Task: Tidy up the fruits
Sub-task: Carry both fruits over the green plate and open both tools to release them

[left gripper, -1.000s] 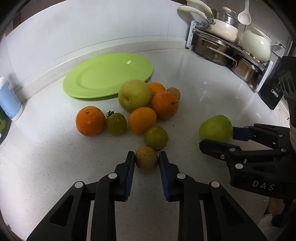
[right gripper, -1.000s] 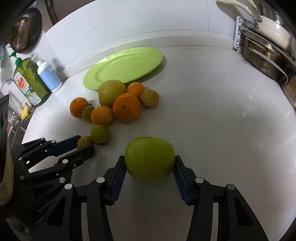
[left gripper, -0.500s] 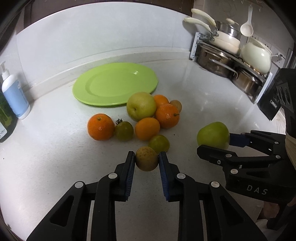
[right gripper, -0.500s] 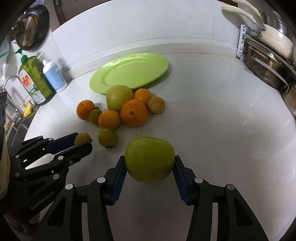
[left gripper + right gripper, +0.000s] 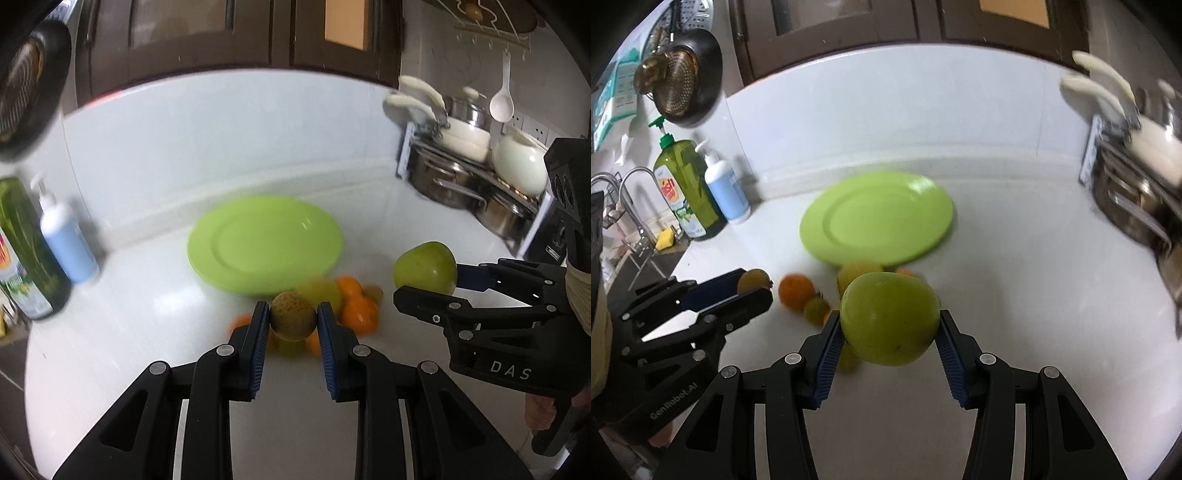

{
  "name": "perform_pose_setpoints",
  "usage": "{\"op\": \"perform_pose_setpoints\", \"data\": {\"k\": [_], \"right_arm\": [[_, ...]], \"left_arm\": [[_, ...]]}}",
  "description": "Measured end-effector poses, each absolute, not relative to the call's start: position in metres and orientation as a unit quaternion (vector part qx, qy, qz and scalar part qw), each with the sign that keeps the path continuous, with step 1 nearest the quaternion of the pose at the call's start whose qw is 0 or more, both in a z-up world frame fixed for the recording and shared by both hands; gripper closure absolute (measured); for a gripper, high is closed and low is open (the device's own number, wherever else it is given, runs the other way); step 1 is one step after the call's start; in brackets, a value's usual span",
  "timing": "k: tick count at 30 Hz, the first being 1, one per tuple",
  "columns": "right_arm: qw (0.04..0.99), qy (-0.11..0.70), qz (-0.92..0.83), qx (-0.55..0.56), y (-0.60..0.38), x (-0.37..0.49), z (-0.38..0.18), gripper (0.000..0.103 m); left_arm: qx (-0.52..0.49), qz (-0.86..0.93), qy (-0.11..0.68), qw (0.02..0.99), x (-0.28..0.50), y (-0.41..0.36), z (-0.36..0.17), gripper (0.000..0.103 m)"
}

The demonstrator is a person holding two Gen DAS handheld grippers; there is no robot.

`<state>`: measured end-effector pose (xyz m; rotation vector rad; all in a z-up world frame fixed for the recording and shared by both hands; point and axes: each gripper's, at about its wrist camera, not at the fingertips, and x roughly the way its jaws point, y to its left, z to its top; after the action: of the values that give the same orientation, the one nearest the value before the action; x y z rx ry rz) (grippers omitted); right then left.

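Note:
My left gripper [image 5: 293, 320] is shut on a small brownish-green fruit [image 5: 293, 319], held above the white counter. My right gripper [image 5: 889, 325] is shut on a large green apple [image 5: 889, 318], also off the counter. In the left wrist view the apple [image 5: 424, 268] and right gripper [image 5: 434, 280] hang at the right; in the right wrist view the left gripper [image 5: 753, 286] with its small fruit [image 5: 752, 279] is at the left. A green plate [image 5: 264, 243] lies empty beyond. Several oranges [image 5: 360, 315] and greenish fruits [image 5: 816, 310] cluster on the counter below the grippers, partly hidden.
A green soap bottle [image 5: 685, 184] and a white-and-blue pump bottle [image 5: 726, 192] stand at the left by a sink tap [image 5: 628, 199]. A rack of pots and pans [image 5: 461, 173] fills the right back corner. A strainer [image 5: 674, 81] hangs on the wall.
Both grippers have risen off the counter with their fruits and tilted up, so the plate and fruit pile now sit lower in view and the cabinets show.

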<state>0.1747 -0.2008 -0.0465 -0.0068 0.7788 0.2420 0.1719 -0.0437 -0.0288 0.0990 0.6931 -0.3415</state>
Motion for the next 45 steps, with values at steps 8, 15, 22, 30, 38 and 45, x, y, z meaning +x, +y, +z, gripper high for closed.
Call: {"op": "perform_pose_setpoints", "data": {"k": [8,15,22,30,38,45], "right_arm": [[0.929,0.346,0.131,-0.024,-0.19,0.211,-0.019,0.052],[0.926,0.349,0.142,-0.034,-0.181,0.262,-0.009,0.052],[0.914,0.378,0.145,-0.03,-0.18,0.321,-0.019,0.052],[0.892,0.425,0.151,-0.027,-0.178,0.378,-0.042,0.052],[0.873,0.462,0.155,-0.032,-0.173,0.412,-0.07,0.052],[0.862,0.48,0.157,-0.04,-0.172,0.422,-0.088,0.052]], "left_arm": [[0.048,-0.157,0.319,0.933,0.209,-0.036,-0.009,0.076],[0.049,-0.151,0.329,0.931,0.261,-0.034,-0.006,0.076],[0.046,-0.147,0.357,0.921,0.317,-0.033,-0.019,0.076],[0.034,-0.147,0.399,0.904,0.368,-0.032,-0.045,0.076],[0.024,-0.147,0.436,0.888,0.398,-0.034,-0.072,0.076],[0.025,-0.146,0.454,0.879,0.409,-0.039,-0.089,0.076]]}}
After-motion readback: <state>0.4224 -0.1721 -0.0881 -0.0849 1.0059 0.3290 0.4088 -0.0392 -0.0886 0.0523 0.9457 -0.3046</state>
